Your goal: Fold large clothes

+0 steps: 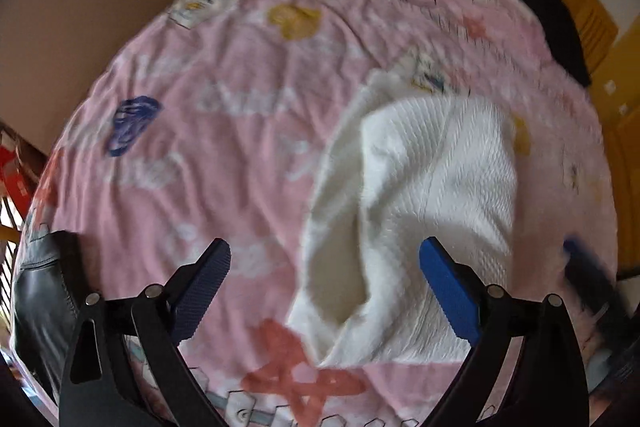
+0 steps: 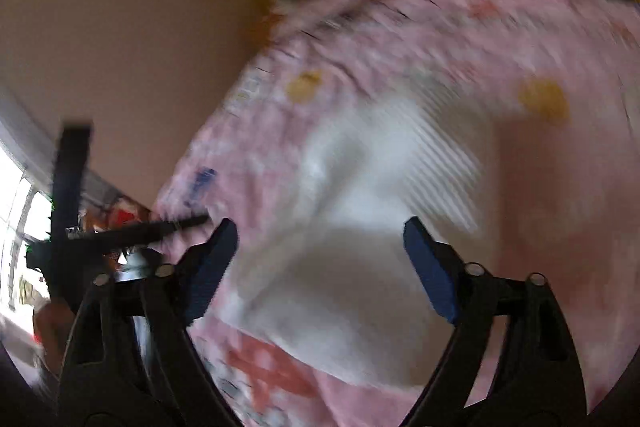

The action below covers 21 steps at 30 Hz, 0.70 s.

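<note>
A white textured garment (image 1: 420,195) lies folded into a bundle on a pink patterned bedsheet (image 1: 208,147), right of the middle in the left wrist view. My left gripper (image 1: 324,247) hovers above the garment's near edge, open, with nothing between its blue pads (image 1: 448,287). The right wrist view is blurred by motion. It shows the same white garment (image 2: 360,227) on the pink bedsheet (image 2: 540,207). My right gripper (image 2: 320,227) is above it, open and empty. A black blurred gripper frame (image 2: 72,187) shows at the left edge of that view.
A black garment (image 1: 560,27) lies at the bed's far right by the wooden headboard (image 1: 592,11). A dark leather-like item (image 1: 40,299) sits at the bed's near left corner. A beige wall (image 1: 100,7) runs along the left side, with a red box (image 1: 12,175) below it.
</note>
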Tool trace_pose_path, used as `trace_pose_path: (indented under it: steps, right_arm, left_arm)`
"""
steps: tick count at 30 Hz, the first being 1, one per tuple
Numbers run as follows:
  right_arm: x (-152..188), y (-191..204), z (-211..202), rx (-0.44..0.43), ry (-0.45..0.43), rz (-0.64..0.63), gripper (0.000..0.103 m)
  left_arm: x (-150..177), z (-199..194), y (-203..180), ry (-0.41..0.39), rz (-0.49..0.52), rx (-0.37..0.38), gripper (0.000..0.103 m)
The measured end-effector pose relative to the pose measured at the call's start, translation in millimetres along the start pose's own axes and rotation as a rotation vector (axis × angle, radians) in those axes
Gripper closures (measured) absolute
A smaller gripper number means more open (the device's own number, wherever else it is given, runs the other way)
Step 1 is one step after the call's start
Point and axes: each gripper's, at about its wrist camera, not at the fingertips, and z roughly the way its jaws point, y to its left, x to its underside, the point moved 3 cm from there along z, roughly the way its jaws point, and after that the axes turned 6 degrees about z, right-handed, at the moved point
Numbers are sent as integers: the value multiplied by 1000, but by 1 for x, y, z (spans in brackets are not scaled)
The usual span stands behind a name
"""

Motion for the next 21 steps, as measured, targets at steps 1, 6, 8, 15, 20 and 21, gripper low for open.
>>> trace_pose_path:
  steps: [1, 6, 8, 15, 20, 21]
  right_arm:
    - [10, -14, 8, -1, 23, 27, 37]
    - [63, -41, 44, -14, 67, -8, 50]
    - [70, -40, 49, -48, 82, 7, 52]
    - [87, -34, 75, -76, 128, -11, 65]
    - [35, 2, 42, -32, 106, -108, 48]
    - [13, 15, 40, -11, 112, -141, 43]
  left_arm:
    - [-1, 14, -11, 34, 15, 5, 11]
    - [10, 92, -36, 163, 114, -193, 13]
    - [25, 111, -28, 196, 92, -227, 13]
    - [60, 125, -4, 96, 105, -375, 6]
    - [63, 104, -4, -1, 57, -370, 6]
    - [67, 101, -3, -16, 42, -367, 6]
